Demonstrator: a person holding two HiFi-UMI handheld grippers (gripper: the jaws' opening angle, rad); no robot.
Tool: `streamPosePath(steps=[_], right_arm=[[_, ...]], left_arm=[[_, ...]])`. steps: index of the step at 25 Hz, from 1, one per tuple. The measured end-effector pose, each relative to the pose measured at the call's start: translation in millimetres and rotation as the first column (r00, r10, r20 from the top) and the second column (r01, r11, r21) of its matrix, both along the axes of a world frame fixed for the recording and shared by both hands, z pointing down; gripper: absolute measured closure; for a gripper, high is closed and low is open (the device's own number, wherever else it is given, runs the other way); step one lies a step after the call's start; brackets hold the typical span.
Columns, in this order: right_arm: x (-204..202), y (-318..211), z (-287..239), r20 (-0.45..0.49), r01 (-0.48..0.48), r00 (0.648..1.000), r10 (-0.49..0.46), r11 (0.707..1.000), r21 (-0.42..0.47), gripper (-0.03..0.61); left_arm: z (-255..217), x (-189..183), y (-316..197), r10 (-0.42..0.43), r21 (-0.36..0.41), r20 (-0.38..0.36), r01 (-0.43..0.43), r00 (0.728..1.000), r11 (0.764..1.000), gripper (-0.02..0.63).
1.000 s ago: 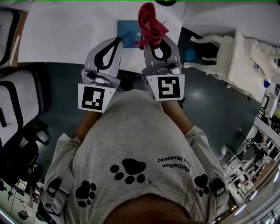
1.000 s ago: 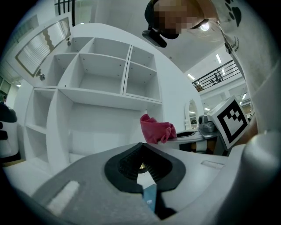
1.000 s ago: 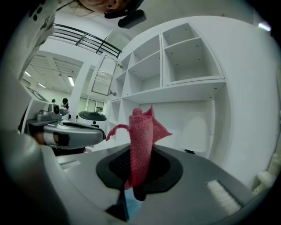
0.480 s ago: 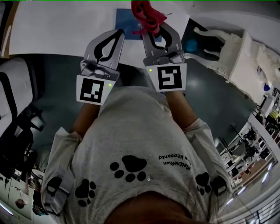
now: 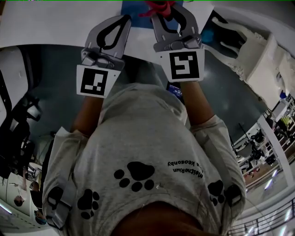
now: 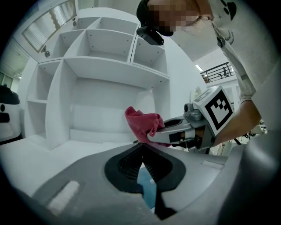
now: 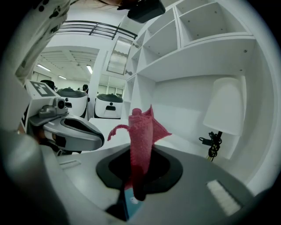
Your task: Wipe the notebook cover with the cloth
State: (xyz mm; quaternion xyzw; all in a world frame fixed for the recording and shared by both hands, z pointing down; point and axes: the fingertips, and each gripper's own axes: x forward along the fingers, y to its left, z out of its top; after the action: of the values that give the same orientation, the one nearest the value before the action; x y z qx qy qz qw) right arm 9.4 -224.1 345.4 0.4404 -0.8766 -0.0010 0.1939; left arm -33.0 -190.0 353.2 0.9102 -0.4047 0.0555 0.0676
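Note:
My right gripper (image 5: 165, 8) is shut on a red cloth (image 5: 159, 5), which is cut off by the top edge of the head view. In the right gripper view the cloth (image 7: 141, 136) stands up from between the jaws of that gripper (image 7: 139, 154). A blue notebook (image 5: 131, 9) lies on the white table (image 5: 55, 23) under both grippers. A sliver of the notebook (image 6: 147, 189) shows below the left gripper (image 6: 141, 148). My left gripper (image 5: 123, 18) is shut with nothing in it, beside the right one and just left of the notebook.
White shelving (image 6: 105, 57) rises behind the table. A white lamp (image 7: 226, 110) with a black cord stands at the right. An ornate white chair (image 5: 249, 50) is on the floor to the right, and a dark office chair (image 5: 18, 115) to the left.
Both grippers have moved forward over the table toward the notebook. The cloth has slid up to the top edge of the head view. Neither grip has changed.

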Motion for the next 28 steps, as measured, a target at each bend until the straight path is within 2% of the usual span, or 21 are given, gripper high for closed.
streamPosePath(steps=[8,12,16,19,24,28], right_arm=[[-4,-11,40,-0.091,0.085,0.992,-0.09,0.995,-0.06,0.53],[-11,-15,59,-0.145,0.149,0.977,-0.158,0.986,-0.073,0.53],[-12,-14,80,-0.261,0.179,0.944,-0.201,0.978,-0.106,0.53],[-13,-17,93,-0.359,0.205,0.903,-0.237,0.971,-0.126,0.529],[-22,-21,107,-0.401,0.245,0.864,-0.306,0.949,-0.196,0.531],[-27,-25,122,-0.425,0.265,0.826,-0.37,0.921,-0.287,0.531]], left_arm=[[37,1,1,-0.004,-0.075,0.029,0.006,1.0,0.997,0.617],[49,0,2,0.001,-0.1,0.042,0.003,0.999,0.995,0.617],[59,-3,4,-0.001,-0.125,0.063,0.009,0.998,0.992,0.617],[68,-2,2,0.003,-0.148,0.09,0.011,0.996,0.989,0.617],[82,-3,0,0.012,-0.208,0.13,0.016,0.991,0.978,0.617],[98,-3,-1,0.002,-0.277,0.147,0.039,0.989,0.96,0.617]])
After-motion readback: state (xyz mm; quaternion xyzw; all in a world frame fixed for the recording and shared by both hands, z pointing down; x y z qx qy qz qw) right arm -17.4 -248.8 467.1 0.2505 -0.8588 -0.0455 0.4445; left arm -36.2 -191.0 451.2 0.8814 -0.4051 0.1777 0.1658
